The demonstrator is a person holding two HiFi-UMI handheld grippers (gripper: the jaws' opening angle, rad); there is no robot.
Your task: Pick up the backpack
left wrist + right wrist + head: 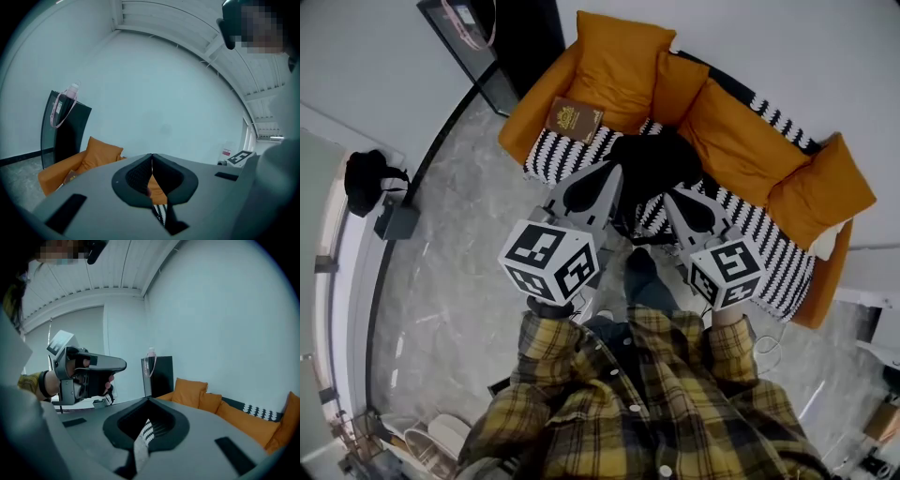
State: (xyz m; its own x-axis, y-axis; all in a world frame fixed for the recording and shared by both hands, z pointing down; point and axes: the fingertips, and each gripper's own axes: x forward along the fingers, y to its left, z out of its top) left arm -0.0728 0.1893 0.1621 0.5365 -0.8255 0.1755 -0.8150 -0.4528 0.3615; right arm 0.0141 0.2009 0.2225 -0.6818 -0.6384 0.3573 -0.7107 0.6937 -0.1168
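Head view sets the left tongs (pixel 602 180) and the right tongs (pixel 680 202) side by side, tips aimed at the backpack (pixel 656 157). It lies on the striped blanket (pixel 769 253) over the orange sofa (pixel 741 131), towards the sofa's left half. Both tongs are closed tight with nothing in them, as each gripper view confirms.

That is the main hazard. Arriving closed, they would only prod the soft fabric and push it back towards the cushions, so they must open first. A bite on loose cloth rather than a strap or handle could let the bag sag or slip out.

The backpack looks black, slumped and rounded, with no strap or handle clearly showing. A second dark bag (pixel 364 180) sits well apart on the left and could be mistaken for it.
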